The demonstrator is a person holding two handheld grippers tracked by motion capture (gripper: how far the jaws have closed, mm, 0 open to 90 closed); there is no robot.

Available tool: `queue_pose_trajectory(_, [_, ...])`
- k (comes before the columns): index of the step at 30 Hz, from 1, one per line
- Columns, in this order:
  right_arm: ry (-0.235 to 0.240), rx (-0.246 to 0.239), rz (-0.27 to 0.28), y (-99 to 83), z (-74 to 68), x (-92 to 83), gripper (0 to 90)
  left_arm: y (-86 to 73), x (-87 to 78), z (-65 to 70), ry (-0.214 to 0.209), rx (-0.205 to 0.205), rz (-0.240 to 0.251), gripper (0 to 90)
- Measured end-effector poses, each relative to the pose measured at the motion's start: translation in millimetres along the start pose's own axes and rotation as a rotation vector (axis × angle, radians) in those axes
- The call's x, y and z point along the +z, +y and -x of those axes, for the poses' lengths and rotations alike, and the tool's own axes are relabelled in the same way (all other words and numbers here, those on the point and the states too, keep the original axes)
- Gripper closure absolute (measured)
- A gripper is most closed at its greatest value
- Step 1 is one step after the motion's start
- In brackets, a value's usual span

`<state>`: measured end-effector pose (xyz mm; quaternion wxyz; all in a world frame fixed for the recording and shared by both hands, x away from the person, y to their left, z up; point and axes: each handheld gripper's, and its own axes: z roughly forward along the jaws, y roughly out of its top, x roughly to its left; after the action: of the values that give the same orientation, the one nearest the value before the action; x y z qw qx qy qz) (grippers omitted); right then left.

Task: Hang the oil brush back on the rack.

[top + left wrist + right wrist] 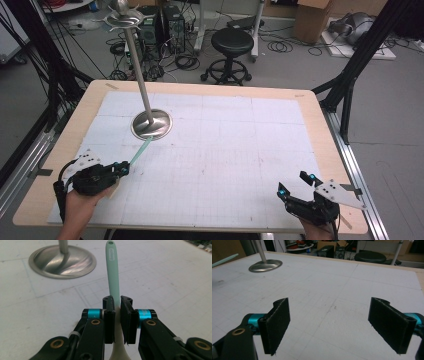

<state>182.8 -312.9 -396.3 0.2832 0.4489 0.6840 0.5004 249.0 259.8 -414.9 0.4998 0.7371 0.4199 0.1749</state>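
Left gripper [117, 315] clamps a mint-green spatula [112, 272]

Its handle points toward one o'clock at the steel stand base [151, 124] (tip just short of it), near the table's [310, 115] nine o'clock edge. The right gripper [337, 322], at five o'clock, gapes wide, holding nothing.

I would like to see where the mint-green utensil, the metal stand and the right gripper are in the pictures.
mint-green utensil [112, 272], left gripper view, middle of its handle ahead of the jaws.
metal stand [159, 125], high view, round base plate on the table.
right gripper [329, 322], right gripper view, midway between its open jaws.
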Motion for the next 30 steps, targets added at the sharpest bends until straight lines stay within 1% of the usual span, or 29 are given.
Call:
queue_pose_trajectory(2, [0.008,0.003,0.003,0.5,-0.5,0.3,16.9,0.5,0.0,1.4,-0.001,0.002,0.008,81.9])
queue_pose_trajectory(3, [0.022,0.012,0.010,1.7,-2.3,1.1,16.9,2.6,-0.8,5.5,-0.014,0.011,0.034,81.9])
queue_pose_trajectory(4, [0.022,0.012,0.010,1.7,-2.3,1.1,16.9,2.6,-0.8,5.5,-0.014,0.011,0.034,81.9])
queue_pose_trajectory(5, [0.039,0.022,0.011,2.8,-4.5,2.5,16.7,5.9,-2.4,12.6,-0.021,0.031,0.064,81.8])
queue_pose_trajectory(6, [0.039,0.022,0.011,2.8,-4.5,2.5,16.7,5.9,-2.4,12.6,-0.021,0.031,0.064,81.8])
queue_pose_trajectory(7, [0.054,0.032,0.008,3.8,-6.5,5.0,16.2,8.8,-3.1,19.7,-0.030,0.054,0.079,81.8])
queue_pose_trajectory(8, [0.060,0.037,0.006,4.3,-7.6,5.9,16.2,10.5,-3.2,24.0,-0.039,0.067,0.085,81.8])
queue_pose_trajectory(9, [0.066,0.036,0.005,5.3,-9.3,6.9,16.2,12.1,-3.0,28.7,-0.046,0.077,0.095,81.9])
queue_pose_trajectory(10, [0.072,0.032,0.007,6.2,-11.0,7.5,16.1,12.1,-3.0,28.7,-0.046,0.077,0.095,81.9])
queue_pose_trajectory(11, [0.089,0.032,0.013,7.4,-13.0,8.1,16.2,15.0,-2.8,37.6,-0.064,0.099,0.108,81.8])
queue_pose_trajectory(12, [0.089,0.032,0.013,7.4,-13.0,8.1,16.2,15.0,-2.8,37.6,-0.064,0.099,0.108,81.8])
queue_pose_trajectory(13, [0.128,0.044,0.033,9.3,-15.5,8.5,16.2,17.0,-1.8,47.0,-0.083,0.118,0.123,81.8])
queue_pose_trajectory(14, [0.128,0.044,0.033,9.3,-15.5,8.5,16.2,17.0,-1.8,47.0,-0.083,0.118,0.123,81.8])
queue_pose_trajectory(15, [0.162,0.057,0.056,11.1,-18.1,9.2,16.2,18.5,-0.3,56.4,-0.097,0.147,0.129,81.8])
queue_pose_trajectory(16, [0.162,0.057,0.056,11.1,-18.1,9.2,16.2,18.5,-0.3,56.4,-0.097,0.147,0.129,81.9])
queue_pose_trajectory(17, [0.179,0.057,0.068,12.7,-22.3,11.9,16.1,19.4,2.4,65.5,-0.111,0.172,0.134,81.8])
queue_pose_trajectory(18, [0.179,0.057,0.068,12.7,-22.3,11.9,16.1,19.4,2.4,65.5,-0.111,0.172,0.134,81.8])
queue_pose_trajectory(19, [0.191,0.056,0.065,14.2,-26.9,15.6,16.1,20.0,5.2,73.4,-0.130,0.185,0.137,81.8])
queue_pose_trajectory(20, [0.191,0.056,0.065,14.2,-26.9,15.6,16.1,20.0,5.2,73.4,-0.130,0.185,0.137,81.9])
queue_pose_trajectory(21, [0.200,0.055,0.065,15.0,-29.0,17.2,16.1,20.3,6.7,77.7,-0.142,0.197,0.135,81.9])
queue_pose_trajectory(22, [0.224,0.043,0.062,18.1,-35.9,21.1,16.1,20.4,8.5,83.5,-0.153,0.206,0.137,81.8])
queue_pose_trajectory(23, [0.231,0.034,0.062,19.3,-38.0,22.5,16.1,20.9,9.6,86.8,-0.162,0.213,0.138,81.9])
queue_pose_trajectory(24, [0.231,0.034,0.062,19.3,-38.0,22.5,16.1,20.9,9.6,86.8,-0.162,0.213,0.138,81.9])
queue_pose_trajectory(25, [0.253,0.022,0.058,23.1,-45.5,26.9,16.1,21.4,10.8,91.5,-0.174,0.216,0.142,81.9])
queue_pose_trajectory(26, [0.253,0.022,0.058,23.1,-45.5,26.9,16.1,21.4,10.8,91.5,-0.174,0.216,0.142,81.9])
queue_pose_trajectory(27, [0.276,0.022,0.052,26.3,-52.4,31.5,16.1,22.2,11.9,95.8,-0.189,0.218,0.147,81.8])
queue_pose_trajectory(29, [0.302,0.017,0.050,28.5,-58.0,36.2,16.1,22.5,12.8,100.1,-0.201,0.220,0.156,81.8])
queue_pose_trajectory(30, [0.315,0.018,0.051,29.6,-61.2,38.9,16.1,22.5,12.8,100.1,-0.201,0.220,0.156,81.8])
